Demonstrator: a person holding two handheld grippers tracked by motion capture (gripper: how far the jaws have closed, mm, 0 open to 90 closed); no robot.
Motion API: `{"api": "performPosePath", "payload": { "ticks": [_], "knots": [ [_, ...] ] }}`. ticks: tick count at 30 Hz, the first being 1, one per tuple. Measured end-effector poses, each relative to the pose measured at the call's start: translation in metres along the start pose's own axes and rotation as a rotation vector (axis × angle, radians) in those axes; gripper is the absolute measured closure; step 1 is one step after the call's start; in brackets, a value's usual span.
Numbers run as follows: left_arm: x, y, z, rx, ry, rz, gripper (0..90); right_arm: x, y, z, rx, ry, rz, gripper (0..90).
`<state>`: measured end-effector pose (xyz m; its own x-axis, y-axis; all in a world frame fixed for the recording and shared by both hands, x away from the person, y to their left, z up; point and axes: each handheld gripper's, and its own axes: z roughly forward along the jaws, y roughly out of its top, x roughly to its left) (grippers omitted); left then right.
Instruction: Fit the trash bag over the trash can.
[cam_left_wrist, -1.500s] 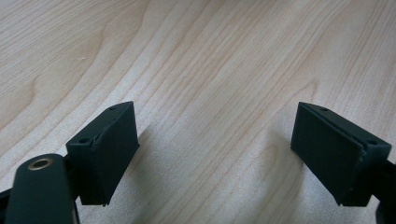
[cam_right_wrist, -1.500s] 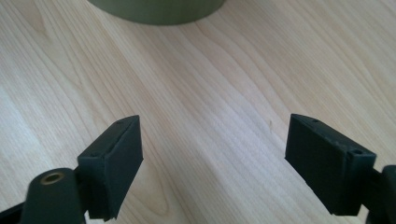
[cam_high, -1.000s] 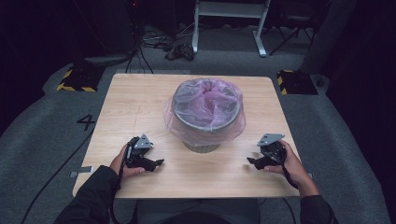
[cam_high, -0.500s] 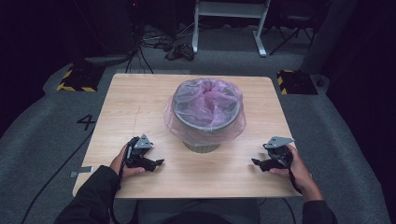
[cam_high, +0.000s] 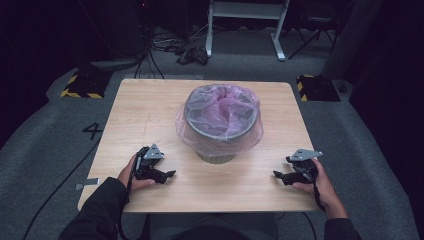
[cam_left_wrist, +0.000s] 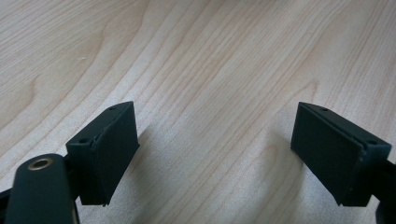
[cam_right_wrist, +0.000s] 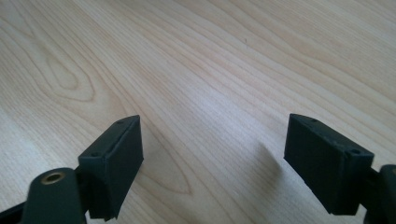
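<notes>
pink plastic, thin and see-through, lines the grey bin (cam_high: 220, 131) standing near the middle of the wooden table (cam_high: 150, 107). the liner (cam_high: 222, 107) is draped over the rim and hangs down the outside in a loose skirt, with crumpled folds sunk inside. it looks feather-light, soft and a bit slippery, likely to stretch or tear if yanked; the bin itself seems light and stiff. if the liner is the thing to be worked, i'd pinch the hanging edge just under the rim on either side, where slack film gathers.

closer to the person, the left gripper (cam_high: 159, 174) rests low at the table's near left, jaws spread wide with nothing between them, bare wood showing in the gap. the right gripper (cam_high: 281, 176) sits near the right edge, jaws equally wide and empty. both are well apart from the bin, pointing inward.
</notes>
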<state>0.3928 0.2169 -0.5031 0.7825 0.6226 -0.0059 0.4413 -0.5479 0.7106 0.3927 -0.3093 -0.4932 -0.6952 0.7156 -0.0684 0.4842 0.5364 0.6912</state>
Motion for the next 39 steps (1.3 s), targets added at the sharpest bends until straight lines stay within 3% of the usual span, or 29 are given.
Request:
{"api": "performPosePath", "payload": {
  "ticks": [10,39],
  "knots": [
    [0.0,0.0,0.0,0.0,0.0,0.0,14.6,-0.006,-0.014,-0.001,-0.064,0.013,0.077,18.1],
    [0.0,0.0,0.0,0.002,-0.001,0.002,14.6,-0.005,-0.015,-0.001,-0.068,0.014,0.069,18.4]
  ]
}}
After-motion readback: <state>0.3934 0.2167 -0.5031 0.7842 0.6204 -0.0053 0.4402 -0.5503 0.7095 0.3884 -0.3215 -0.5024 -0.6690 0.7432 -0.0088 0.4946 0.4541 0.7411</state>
